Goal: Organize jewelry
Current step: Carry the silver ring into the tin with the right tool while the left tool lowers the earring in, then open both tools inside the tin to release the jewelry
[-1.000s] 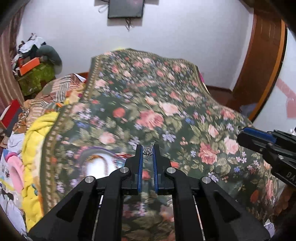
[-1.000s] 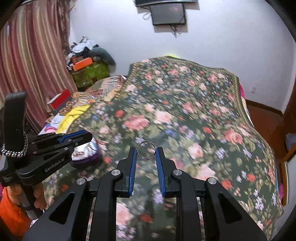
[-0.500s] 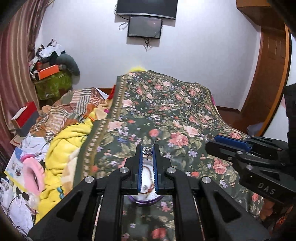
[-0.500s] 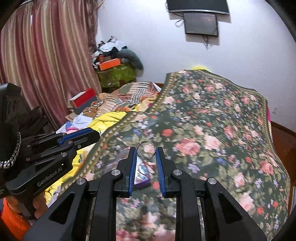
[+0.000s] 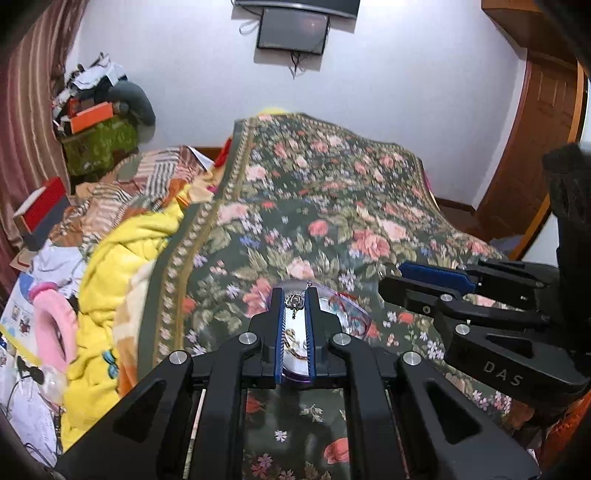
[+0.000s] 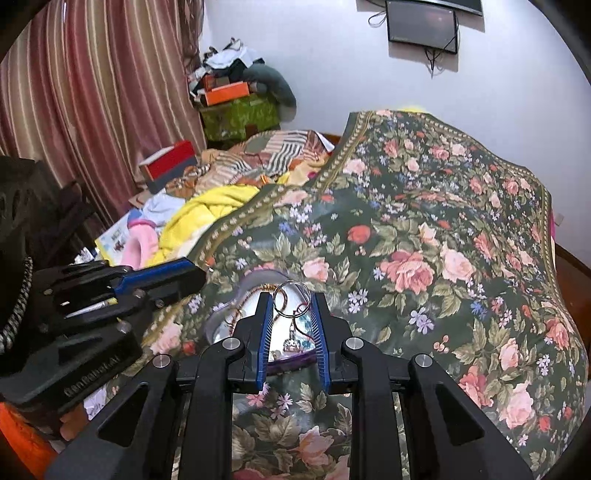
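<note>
A dark green floral bedspread (image 5: 332,206) covers the bed, with a crumpled yellow blanket (image 5: 122,258) and striped bedding (image 6: 280,151) heaped along its left edge near a striped curtain (image 6: 85,92), and a dark wall-mounted screen (image 5: 293,33) hangs on the white wall beyond. On the bedspread lies an open jewelry case (image 6: 236,314) with a clear lid, a purple rim and a pale lining, on which a reddish beaded chain (image 6: 255,295) and a small dark ornament (image 6: 291,345) rest. The left gripper (image 5: 294,301) hangs just above that case, its blue-padded fingers (image 5: 279,325) drawn close together and pinching a small ornate silver pendant (image 5: 294,302) at the tips. The right gripper (image 6: 291,301) sits over the same case, its fingers (image 6: 264,332) set a little wider and clamped on a thin silver ring (image 6: 291,300) that stands upright between them. Each gripper shows in the other's view, side by side and near each other; an orange sleeve (image 6: 22,439) shows below the left one in the right wrist view.
</note>
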`<state>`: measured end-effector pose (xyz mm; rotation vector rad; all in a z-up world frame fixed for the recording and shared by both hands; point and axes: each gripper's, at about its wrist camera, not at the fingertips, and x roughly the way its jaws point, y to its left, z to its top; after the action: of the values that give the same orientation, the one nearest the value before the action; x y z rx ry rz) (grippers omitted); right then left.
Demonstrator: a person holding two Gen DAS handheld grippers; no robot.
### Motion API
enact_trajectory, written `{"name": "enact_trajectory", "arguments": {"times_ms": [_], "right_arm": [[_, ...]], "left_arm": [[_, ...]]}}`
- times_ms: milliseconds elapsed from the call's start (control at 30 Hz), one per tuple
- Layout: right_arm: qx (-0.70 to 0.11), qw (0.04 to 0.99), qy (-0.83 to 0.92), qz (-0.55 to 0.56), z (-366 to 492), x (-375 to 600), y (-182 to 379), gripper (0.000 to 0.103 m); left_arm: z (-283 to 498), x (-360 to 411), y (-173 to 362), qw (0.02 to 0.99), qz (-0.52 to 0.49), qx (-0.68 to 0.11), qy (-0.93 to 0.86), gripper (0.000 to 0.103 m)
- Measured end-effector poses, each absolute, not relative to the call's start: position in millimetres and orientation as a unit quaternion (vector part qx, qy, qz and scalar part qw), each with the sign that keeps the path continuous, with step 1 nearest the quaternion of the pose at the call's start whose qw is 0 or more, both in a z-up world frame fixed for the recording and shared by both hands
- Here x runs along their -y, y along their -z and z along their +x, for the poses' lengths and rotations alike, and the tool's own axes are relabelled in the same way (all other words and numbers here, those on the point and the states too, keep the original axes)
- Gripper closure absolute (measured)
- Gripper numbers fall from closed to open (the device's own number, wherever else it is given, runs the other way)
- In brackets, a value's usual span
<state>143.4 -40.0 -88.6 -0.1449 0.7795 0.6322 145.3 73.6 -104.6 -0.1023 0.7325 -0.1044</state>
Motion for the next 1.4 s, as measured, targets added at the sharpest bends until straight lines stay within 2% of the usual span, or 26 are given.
{"name": "enact_trajectory", "arguments": {"times_ms": [367, 767, 1200, 1267, 1400], "right_arm": [[-0.398, 0.866, -0.294, -0.076, 154, 39, 106, 0.084], [-0.402, 0.858, -0.309, -0.081, 154, 24, 111, 0.084], [-0.426, 0.842, -0.314, -0.102, 155, 7, 130, 0.084], [-0.426, 0.842, -0.315, -0.103, 155, 8, 130, 0.084], [-0.426, 0.842, -0.315, -0.099, 155, 12, 126, 0.084]], "left_arm": [[167, -70, 134, 0.917, -0.063, -0.388, 0.072, 0.095], [159, -85, 121, 0.927, -0.054, -0.367, 0.045, 0.094], [150, -95, 128, 0.923, -0.056, -0.379, 0.029, 0.084], [150, -94, 126, 0.925, -0.054, -0.376, 0.027, 0.078], [150, -93, 122, 0.927, -0.054, -0.37, 0.025, 0.075]]}}
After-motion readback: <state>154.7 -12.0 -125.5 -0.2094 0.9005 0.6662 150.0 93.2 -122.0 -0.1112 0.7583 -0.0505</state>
